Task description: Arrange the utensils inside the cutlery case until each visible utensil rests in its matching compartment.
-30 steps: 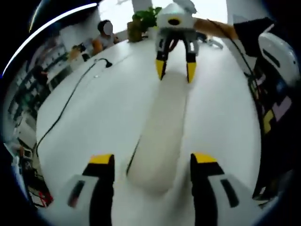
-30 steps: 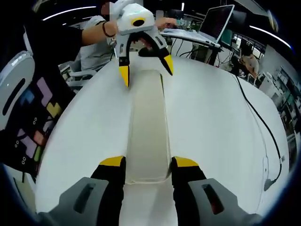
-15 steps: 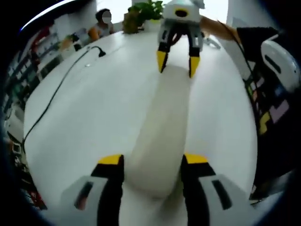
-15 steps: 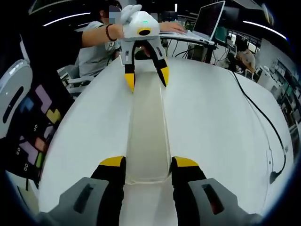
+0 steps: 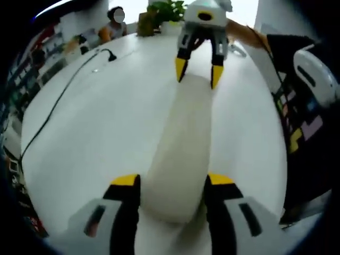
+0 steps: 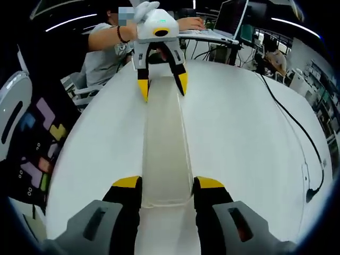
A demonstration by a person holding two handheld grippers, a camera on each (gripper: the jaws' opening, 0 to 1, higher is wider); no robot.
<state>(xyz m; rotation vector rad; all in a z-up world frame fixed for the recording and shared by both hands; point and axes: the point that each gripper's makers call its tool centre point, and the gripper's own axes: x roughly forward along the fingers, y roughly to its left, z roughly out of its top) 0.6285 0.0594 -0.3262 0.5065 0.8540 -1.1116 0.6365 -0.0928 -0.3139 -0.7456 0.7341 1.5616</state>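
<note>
Case [image 6: 166, 154] lies lengthwise on the white table [image 5: 95, 122], between the two grippers, one at each short end. Long, narrow, rounded corners, translucent milky plastic w/ a smooth semi-gloss skin; lid looks shut, no utensils visible through it.

Left gripper [image 5: 172, 183]: jaws narrowed onto its end of the case, yellow pads touching both long sides. Right gripper [image 6: 166, 186]: same at the other end, jaws pressed against the sides. Each gripper also shows at the far end of the other's view.

Handling, my guess: light, thin-walled, prob. flexes if squeezed mid-span; slick surface, so could slip or skate on the smooth tabletop. Best hold = across the width near the ends, as now, even pressure both sides. Lid seam too faint to place. Black cable [image 5: 58, 106] lies well apart from the case.
</note>
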